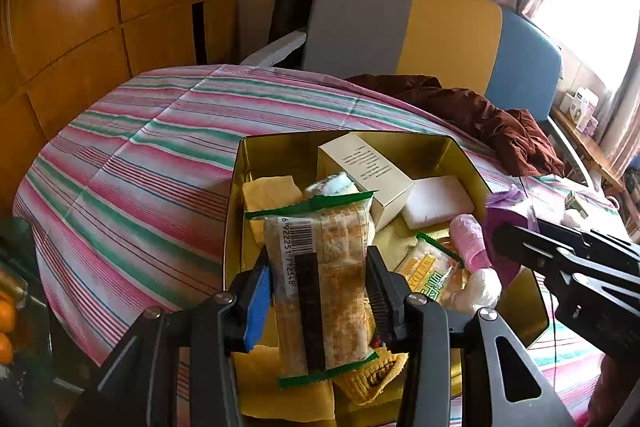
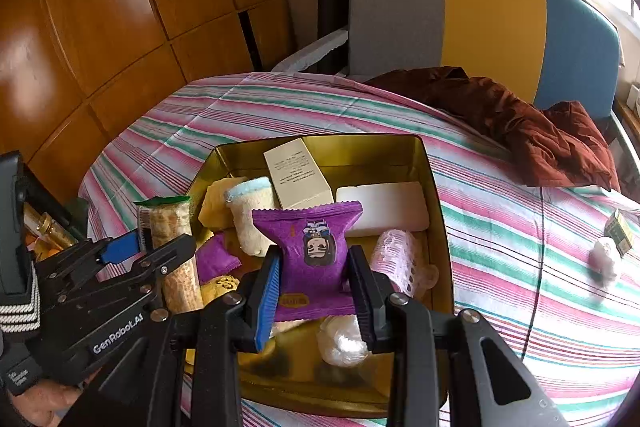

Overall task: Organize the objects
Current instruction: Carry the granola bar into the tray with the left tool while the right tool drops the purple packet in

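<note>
A gold tin box [image 1: 236,187] [image 2: 434,187] sits on the striped bed cover. My left gripper [image 1: 320,279] is shut on a green-edged cracker packet [image 1: 324,267] and holds it over the tin's left side; it also shows in the right wrist view [image 2: 160,251]. My right gripper [image 2: 314,275] is shut on a purple snack packet [image 2: 312,251] and holds it over the tin's middle; the packet shows in the left wrist view [image 1: 506,215]. In the tin lie a cream carton [image 2: 294,175], a white block [image 2: 384,207], a pink roll [image 2: 400,255] and yellow cloths [image 1: 272,191].
A brown garment [image 2: 520,123] lies at the back right of the bed. A small packet [image 2: 620,231] and a white ball [image 2: 606,259] lie on the cover to the right. A grey, yellow and blue headboard [image 2: 492,23] stands behind. Wooden wardrobe doors [image 2: 100,27] are at left.
</note>
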